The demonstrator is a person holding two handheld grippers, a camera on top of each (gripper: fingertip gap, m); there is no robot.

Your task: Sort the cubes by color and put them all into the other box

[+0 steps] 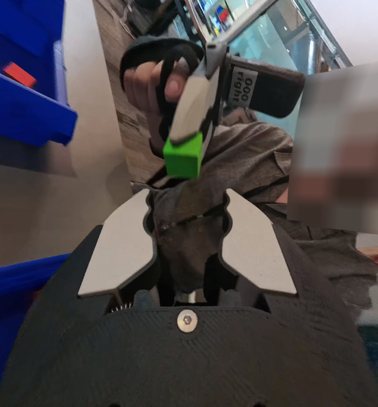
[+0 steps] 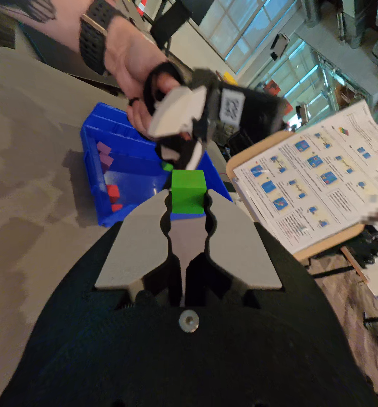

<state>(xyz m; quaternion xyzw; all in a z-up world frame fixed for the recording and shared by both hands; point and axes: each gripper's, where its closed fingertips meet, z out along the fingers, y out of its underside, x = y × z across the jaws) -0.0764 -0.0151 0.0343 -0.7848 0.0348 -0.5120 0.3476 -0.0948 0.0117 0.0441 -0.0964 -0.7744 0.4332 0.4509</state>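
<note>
My right gripper (image 2: 187, 195) is shut on a green cube (image 2: 188, 191), held in the air above the near edge of a blue bin (image 2: 91, 167). The cube also shows in the left wrist view (image 1: 182, 158), just ahead of and above my left gripper (image 1: 188, 196). The left gripper is open and empty, its fingertips a short way from the cube. In the right wrist view the left gripper (image 2: 174, 149) hovers over the bin just beyond the cube, held by a hand with a black wristband (image 2: 95, 37).
The bin holds purple blocks (image 2: 105, 154), red blocks (image 2: 113, 192) and a small green block (image 2: 167, 166). A printed sheet on a wooden board (image 2: 315, 171) lies to the right. Blue bins (image 1: 25, 103) stand left of my left gripper, one holding a red block (image 1: 19, 74). A person's grey clothing (image 1: 249, 158) is behind.
</note>
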